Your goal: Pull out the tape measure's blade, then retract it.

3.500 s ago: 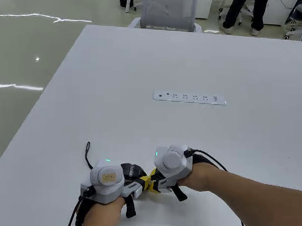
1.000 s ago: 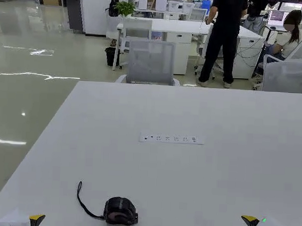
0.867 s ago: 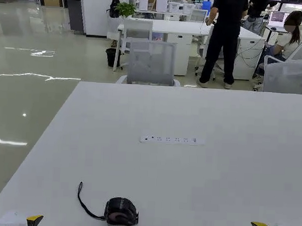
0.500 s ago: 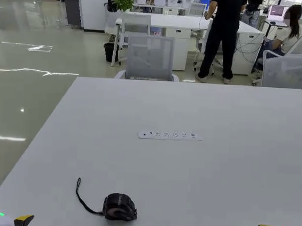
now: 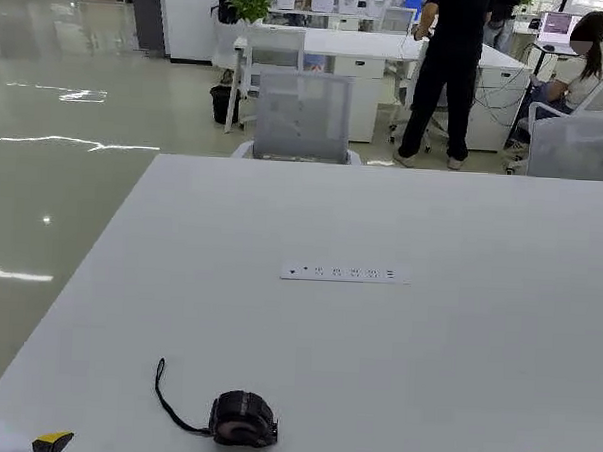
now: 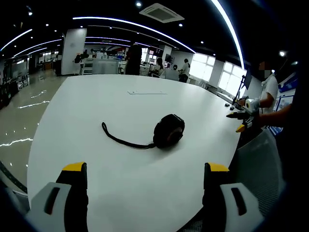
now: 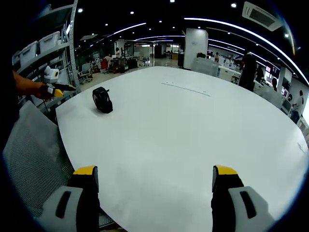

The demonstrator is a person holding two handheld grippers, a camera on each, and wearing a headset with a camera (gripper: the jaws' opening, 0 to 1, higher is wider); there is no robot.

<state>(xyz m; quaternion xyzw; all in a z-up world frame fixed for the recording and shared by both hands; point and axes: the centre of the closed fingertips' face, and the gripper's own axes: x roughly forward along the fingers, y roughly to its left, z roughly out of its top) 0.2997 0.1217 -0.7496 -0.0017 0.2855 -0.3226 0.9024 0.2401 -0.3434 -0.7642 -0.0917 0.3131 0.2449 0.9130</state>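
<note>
Left gripper view, bottom edge: left gripper (image 6: 145, 167) cut off below its two grey jaws, yellow caps at the tips, spread wide with bare tabletop between them and nothing gripped. Right gripper view, bottom edge: right gripper (image 7: 155, 170) cropped the same way, jaws equally far apart, holding nothing. In the head view, just a yellow tip poking up in each lower corner, the rest out of frame. At the far right of the left gripper view, the right gripper again, small and blurred, its opening not readable there. Blade mouth of the tape measure (image 5: 243, 420) too small to make out.

Lying free on the white table (image 5: 432, 212), low and left of centre in the head view, well apart from both grippers: a rounded black case, matte, with a duller disc on its upper face. Thin black wrist strap (image 5: 170, 398) trailing off it, curving up toward the left. Tabletop smooth and plain. At mid-frame, a flat white power strip (image 5: 344, 274), long and narrow, with a row of dark sockets. Beyond the far edge, a grey mesh-backed chair (image 5: 304, 114) on a glossy floor.
</note>
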